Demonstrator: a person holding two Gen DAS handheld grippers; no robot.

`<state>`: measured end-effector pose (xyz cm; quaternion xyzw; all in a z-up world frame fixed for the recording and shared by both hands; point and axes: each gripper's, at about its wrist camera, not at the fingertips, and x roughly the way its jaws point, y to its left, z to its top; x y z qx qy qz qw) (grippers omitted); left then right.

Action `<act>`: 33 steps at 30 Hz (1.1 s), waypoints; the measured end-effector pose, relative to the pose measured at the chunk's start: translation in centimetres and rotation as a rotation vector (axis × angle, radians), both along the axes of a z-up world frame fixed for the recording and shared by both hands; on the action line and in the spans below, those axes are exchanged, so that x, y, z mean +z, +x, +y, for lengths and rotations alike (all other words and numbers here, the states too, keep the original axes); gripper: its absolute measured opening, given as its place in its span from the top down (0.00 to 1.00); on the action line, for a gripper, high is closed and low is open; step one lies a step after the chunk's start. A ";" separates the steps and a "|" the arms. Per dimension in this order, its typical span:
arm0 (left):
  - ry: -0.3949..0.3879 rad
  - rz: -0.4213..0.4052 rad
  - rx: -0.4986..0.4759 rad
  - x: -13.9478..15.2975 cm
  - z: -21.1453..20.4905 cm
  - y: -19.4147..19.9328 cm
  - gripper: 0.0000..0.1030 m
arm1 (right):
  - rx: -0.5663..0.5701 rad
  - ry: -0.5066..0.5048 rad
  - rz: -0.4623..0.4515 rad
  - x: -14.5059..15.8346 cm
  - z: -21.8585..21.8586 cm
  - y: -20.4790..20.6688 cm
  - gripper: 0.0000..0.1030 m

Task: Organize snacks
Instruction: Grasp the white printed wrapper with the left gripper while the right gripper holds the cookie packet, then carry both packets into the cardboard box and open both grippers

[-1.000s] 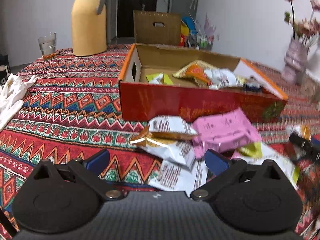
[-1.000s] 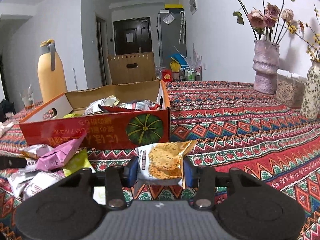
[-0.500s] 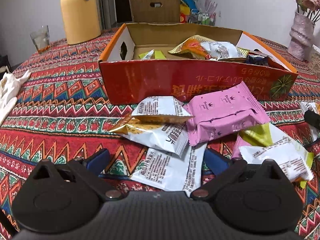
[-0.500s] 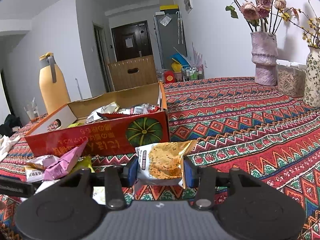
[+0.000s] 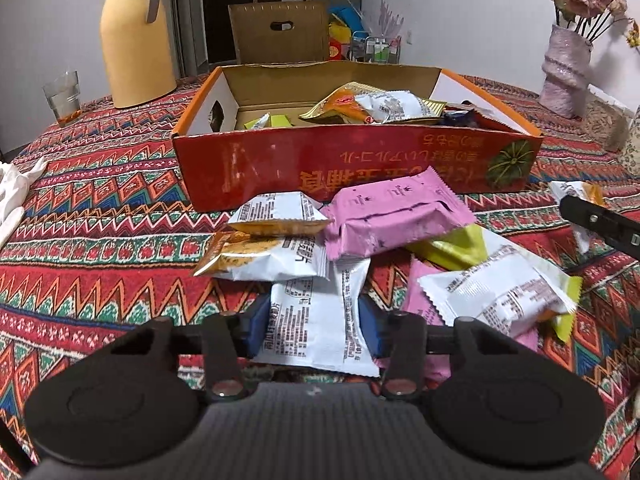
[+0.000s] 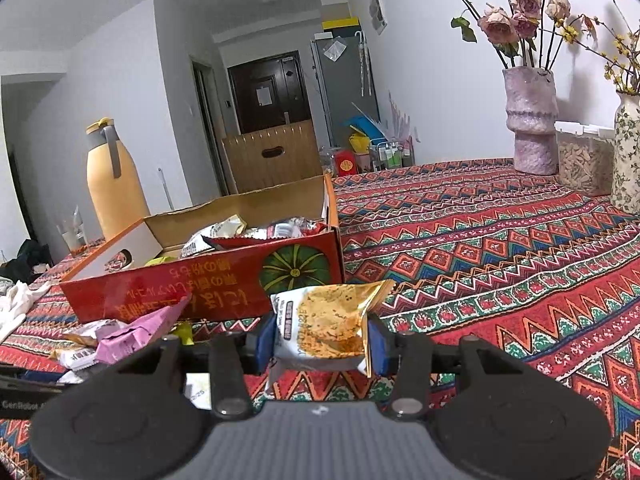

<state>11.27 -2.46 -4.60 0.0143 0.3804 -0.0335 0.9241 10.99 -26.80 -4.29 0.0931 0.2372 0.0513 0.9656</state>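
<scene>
We see the left gripper [image 5: 314, 326] held low over the counter [image 5: 100, 240], aimed toward the red box [image 5: 356, 160], its blue fingers [image 5: 256, 326] clamped on a white snack packet [image 5: 316, 320]. That packet lies flat, long axis running away from us toward the box, its far end tucked under the pile of loose packets (a pink packet [image 5: 392, 216] sits on top).

The right gripper [image 6: 322, 340] is level, seemingly raised a little off the counter, though the wide lens makes height hard to judge. Its fingers [image 6: 266, 338] are closed on a golden cracker packet [image 6: 326, 328], which stands roughly upright, printed face toward the camera, top seam tilting right. It sits just in front of the box's near right corner.
</scene>
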 end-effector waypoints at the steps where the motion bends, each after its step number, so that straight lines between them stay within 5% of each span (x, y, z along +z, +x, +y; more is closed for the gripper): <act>1: -0.004 -0.003 0.002 0.1 0.0 -0.3 0.56 | 0.000 0.000 -0.001 0.0 0.0 0.0 0.56; 15: -0.055 -0.179 -0.022 5.0 0.8 -4.0 0.59 | 0.025 -0.043 -0.059 1.4 0.9 -1.0 0.56; 33: -0.084 -0.316 0.027 9.3 0.2 2.2 0.59 | 0.089 -0.085 -0.165 6.5 4.3 3.0 0.56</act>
